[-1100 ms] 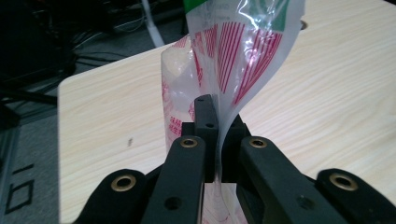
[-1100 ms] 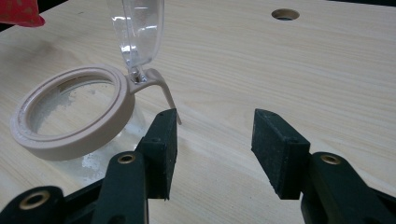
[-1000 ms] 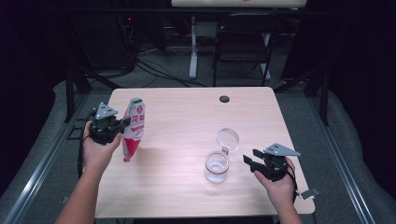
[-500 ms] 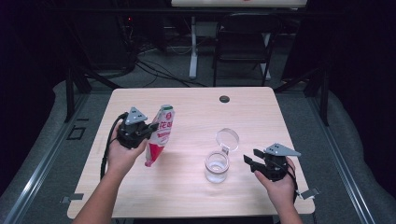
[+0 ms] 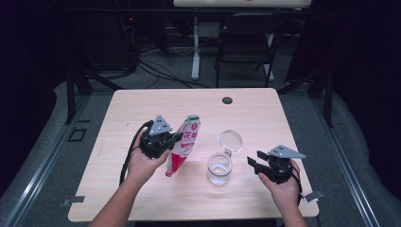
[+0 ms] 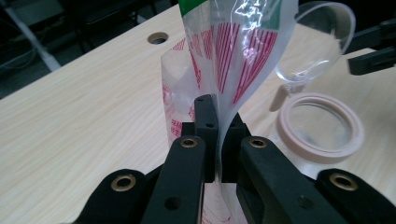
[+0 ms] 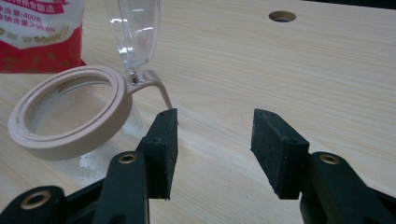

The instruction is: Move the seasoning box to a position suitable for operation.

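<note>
Red-and-white plastic pouch (image 5: 183, 144) is clamped between the shut jaws of the left gripper (image 5: 163, 138), held tilted just left of the open jar (image 5: 220, 168), likely for pouring. Right gripper (image 5: 265, 165) is kept wide-jawed near the jar's right on the counter (image 5: 265, 113), seemingly to steady it

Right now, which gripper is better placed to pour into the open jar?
Left. The left gripper is shut on the bag, beside the jar; the right gripper is open and holds nothing.
</note>
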The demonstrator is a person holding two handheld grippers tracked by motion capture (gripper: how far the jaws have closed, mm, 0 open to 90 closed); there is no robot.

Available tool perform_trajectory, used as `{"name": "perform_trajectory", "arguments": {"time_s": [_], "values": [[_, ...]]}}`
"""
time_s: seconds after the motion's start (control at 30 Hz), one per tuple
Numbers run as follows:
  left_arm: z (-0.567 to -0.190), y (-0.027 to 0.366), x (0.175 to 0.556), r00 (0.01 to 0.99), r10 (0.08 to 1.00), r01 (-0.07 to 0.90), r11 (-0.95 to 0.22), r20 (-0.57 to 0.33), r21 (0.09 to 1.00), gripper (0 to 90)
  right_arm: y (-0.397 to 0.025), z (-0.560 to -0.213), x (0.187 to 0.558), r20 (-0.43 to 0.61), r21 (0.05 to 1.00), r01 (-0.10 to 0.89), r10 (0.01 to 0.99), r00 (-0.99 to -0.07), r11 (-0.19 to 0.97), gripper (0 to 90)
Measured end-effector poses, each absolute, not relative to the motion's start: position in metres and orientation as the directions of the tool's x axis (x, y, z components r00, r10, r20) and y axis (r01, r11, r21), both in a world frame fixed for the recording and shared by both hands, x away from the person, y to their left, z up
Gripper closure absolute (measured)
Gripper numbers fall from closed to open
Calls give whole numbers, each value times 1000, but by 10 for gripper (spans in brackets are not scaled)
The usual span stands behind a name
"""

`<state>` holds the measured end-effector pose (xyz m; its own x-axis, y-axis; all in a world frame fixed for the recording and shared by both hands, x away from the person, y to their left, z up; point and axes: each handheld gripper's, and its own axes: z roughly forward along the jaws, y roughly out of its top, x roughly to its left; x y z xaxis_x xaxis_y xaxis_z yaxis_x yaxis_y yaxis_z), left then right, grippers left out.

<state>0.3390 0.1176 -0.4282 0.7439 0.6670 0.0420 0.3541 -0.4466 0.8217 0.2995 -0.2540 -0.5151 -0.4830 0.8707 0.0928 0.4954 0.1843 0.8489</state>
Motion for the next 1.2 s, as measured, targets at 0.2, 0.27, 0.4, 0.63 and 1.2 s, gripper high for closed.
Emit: {"name": "perform_trajectory", "arguments": {"time_s": [0.2, 0.27, 0.4, 0.63, 1.2], "values": [[-434, 110, 336, 762, 647, 357, -458, 30, 814, 900, -254, -515, 299, 94, 851, 493, 872, -481, 180, 512], [-436, 108, 334, 771, 637, 354, -459, 24, 815, 900, -254, -515, 299, 93, 855, 488, 872, -481, 178, 519], [-440, 106, 332, 784, 621, 357, -463, 9, 812, 900, -254, -514, 299, 91, 857, 482, 867, -490, 183, 525], [-446, 110, 326, 814, 579, 364, -467, -32, 806, 900, -250, -511, 298, 72, 866, 454, 848, -525, 208, 509], [-470, 131, 309, 846, 515, 398, -431, -141, 810, 892, -248, -490, 289, 60, 877, 414, 798, -599, 245, 613]]}}
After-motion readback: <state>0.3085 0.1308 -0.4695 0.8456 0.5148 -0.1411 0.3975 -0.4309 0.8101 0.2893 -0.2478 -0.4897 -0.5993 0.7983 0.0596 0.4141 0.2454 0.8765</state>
